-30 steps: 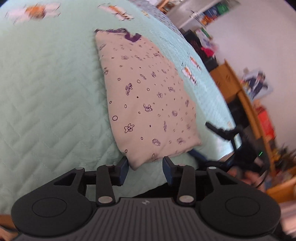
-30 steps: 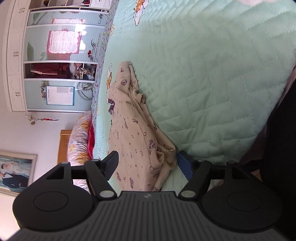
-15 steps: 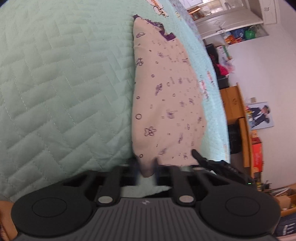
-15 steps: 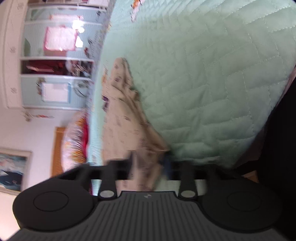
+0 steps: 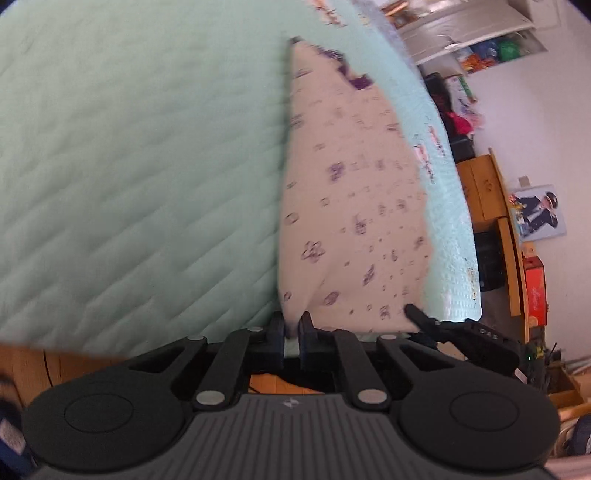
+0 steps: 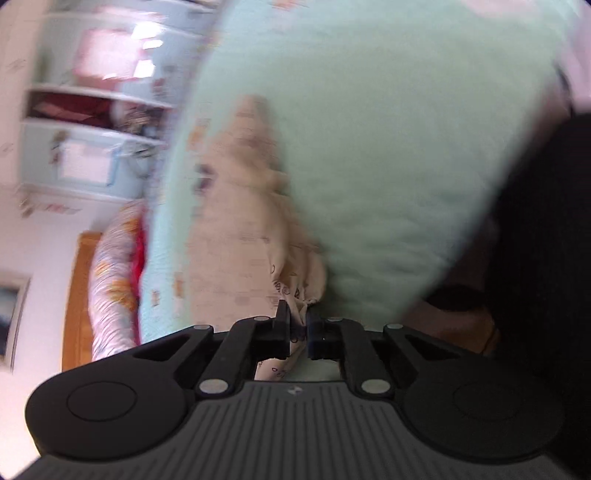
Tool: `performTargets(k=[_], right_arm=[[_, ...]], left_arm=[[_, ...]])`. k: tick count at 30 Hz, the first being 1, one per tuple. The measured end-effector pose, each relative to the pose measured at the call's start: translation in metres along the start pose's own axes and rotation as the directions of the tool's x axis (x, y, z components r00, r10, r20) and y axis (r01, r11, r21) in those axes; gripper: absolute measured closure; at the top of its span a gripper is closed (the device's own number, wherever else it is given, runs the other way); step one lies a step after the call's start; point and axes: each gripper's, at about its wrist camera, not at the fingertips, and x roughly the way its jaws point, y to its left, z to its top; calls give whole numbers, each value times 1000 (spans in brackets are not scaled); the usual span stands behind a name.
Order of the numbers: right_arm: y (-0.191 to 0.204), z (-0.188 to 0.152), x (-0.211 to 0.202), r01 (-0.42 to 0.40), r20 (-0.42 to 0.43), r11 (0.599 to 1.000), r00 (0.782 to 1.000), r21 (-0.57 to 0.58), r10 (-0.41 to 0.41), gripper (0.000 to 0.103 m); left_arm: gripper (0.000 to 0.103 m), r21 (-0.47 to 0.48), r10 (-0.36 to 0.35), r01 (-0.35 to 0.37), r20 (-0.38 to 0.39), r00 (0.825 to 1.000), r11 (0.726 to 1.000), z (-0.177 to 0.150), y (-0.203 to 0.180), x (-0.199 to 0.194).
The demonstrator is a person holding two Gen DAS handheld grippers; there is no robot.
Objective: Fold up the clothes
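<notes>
Cream cloth with purple doodles, and both grippers are clamped on its near edge! Left gripper (image 5: 291, 325) pinches the near corner of the garment (image 5: 351, 206); right gripper (image 6: 298, 325) is clenched on a bunched fold of the same garment (image 6: 240, 229). From there it runs lengthwise straight away across the mint quilted bedspread (image 5: 129, 166), narrowing to a far tip with a purple trim. Motion blur smears the print and the right-hand view. Past the bed, shelves (image 5: 461, 26) and a wooden cabinet (image 5: 484, 184) look hazy.
</notes>
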Motion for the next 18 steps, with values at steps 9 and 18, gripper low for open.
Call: performTargets(k=[9, 18], right_arm=[[48, 15, -36, 17, 146, 959, 989, -283, 26, 70], [73, 52, 50, 120, 146, 881, 988, -457, -59, 65]], left_arm=[[93, 166, 78, -103, 148, 986, 981, 28, -22, -33], [93, 328, 128, -174, 156, 979, 928, 35, -59, 8]])
